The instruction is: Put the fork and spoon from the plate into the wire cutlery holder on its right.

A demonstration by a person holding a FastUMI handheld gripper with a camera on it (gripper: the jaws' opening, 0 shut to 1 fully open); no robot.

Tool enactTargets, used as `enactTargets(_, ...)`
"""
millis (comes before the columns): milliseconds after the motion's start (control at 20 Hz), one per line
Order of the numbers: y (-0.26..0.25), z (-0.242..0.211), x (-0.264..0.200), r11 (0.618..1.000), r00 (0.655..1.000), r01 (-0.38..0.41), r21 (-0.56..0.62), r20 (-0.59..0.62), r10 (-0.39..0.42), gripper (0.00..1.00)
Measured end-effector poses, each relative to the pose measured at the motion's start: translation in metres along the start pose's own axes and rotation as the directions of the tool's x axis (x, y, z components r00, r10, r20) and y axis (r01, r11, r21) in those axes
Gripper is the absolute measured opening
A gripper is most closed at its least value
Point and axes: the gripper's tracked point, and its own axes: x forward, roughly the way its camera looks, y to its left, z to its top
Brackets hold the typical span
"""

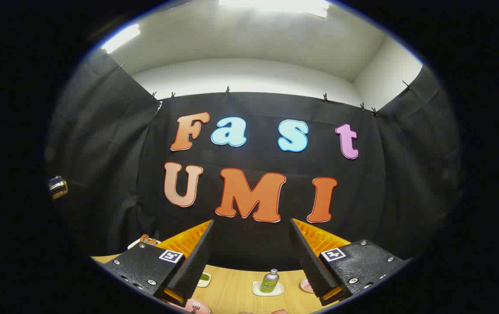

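Observation:
My gripper (251,221) is open and raised above the wooden table (236,294), with only the booth wall showing between its fingertips. Below the left finger (193,261), the tines of a fork (196,306) rest on the rim of a pink plate (201,308); the rest of the fork and plate is cut off. The fingers hold nothing.
A small green-labelled bottle (270,280) stands on a white coaster (268,289) between the fingers, farther back on the table. A small white dish with something green (204,278) sits left of it, a pink dish (306,285) right. A brown object (147,239) lies far left.

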Motion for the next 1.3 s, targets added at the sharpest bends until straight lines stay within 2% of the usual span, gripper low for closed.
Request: enactTargets(1300,0.021,-0.026,-0.011,0.997,0.994,-0.082,0.008,-0.065,0.082,0.99)
